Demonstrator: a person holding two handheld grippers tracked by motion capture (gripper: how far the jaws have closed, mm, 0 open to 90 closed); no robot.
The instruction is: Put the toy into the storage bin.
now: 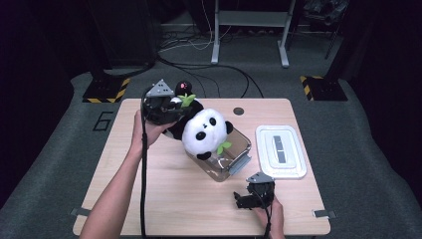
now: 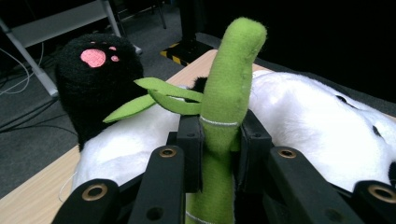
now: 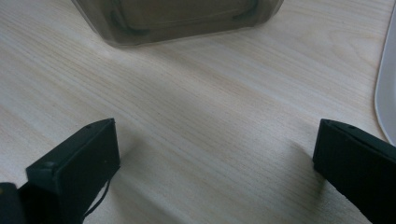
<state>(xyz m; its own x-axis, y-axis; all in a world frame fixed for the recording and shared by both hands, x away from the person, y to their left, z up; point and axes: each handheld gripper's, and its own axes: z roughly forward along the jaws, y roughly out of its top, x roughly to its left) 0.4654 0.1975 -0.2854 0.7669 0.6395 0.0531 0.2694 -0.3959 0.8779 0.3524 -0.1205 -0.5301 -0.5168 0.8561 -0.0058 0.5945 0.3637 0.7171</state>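
Observation:
A black-and-white panda plush [image 1: 206, 130] lies tilted across the rim of a clear plastic box [image 1: 234, 159], its head over the box and one black foot [image 2: 98, 79] with a pink paw print raised at the back. My left gripper [image 2: 219, 140] is shut on the plush's green bamboo stalk [image 2: 229, 84], which sticks up between the jaws. In the high view the left gripper [image 1: 171, 107] is at the plush's far-left side. My right gripper [image 1: 244, 199] rests open on the table in front of the box [image 3: 177, 18], with nothing between its jaws.
A white lid [image 1: 280, 151] lies flat to the right of the box, and its edge [image 3: 387, 84] reaches into the right gripper view. The wooden table [image 1: 164, 199] has a round cable hole [image 1: 239, 111] at the back. Stands and cables are on the floor beyond.

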